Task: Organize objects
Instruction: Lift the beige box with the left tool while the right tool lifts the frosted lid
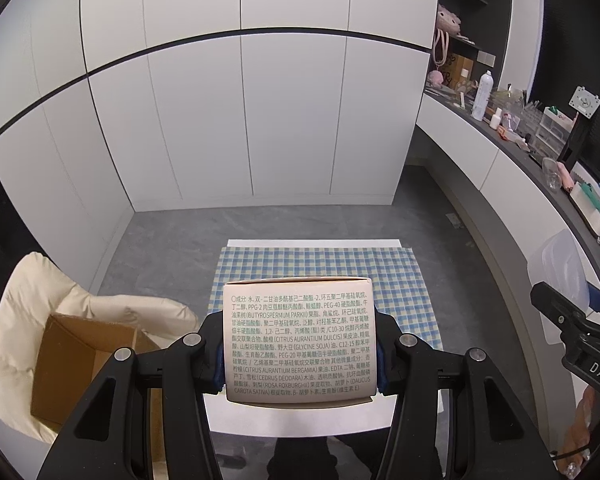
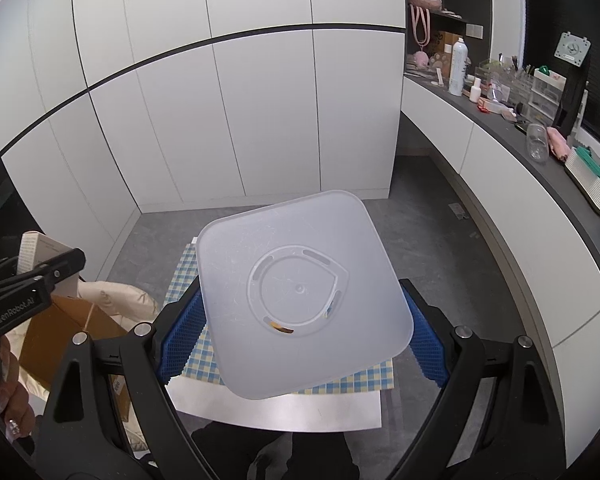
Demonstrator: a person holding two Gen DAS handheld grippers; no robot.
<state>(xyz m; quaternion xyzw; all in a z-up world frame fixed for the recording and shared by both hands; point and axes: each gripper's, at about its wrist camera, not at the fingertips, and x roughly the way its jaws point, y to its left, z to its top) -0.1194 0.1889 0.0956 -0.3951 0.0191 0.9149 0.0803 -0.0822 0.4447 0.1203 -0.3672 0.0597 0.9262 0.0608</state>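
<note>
Cardboard box (image 1: 84, 364) sits open on a cream cushion (image 1: 24, 320), left of the table (image 1: 300, 416). Left gripper (image 1: 300, 354) clamps a carton (image 1: 300, 344), held above the checked cloth (image 1: 400, 280). Right gripper (image 2: 304, 336) grips a frosted tub (image 2: 300, 292) over the cloth's right side.

Two black plastic grippers (image 1: 300, 356) (image 2: 304, 340) with silver pivot screws, blue textured finger pads (image 2: 178, 340) and white lettering on their sides.
</note>
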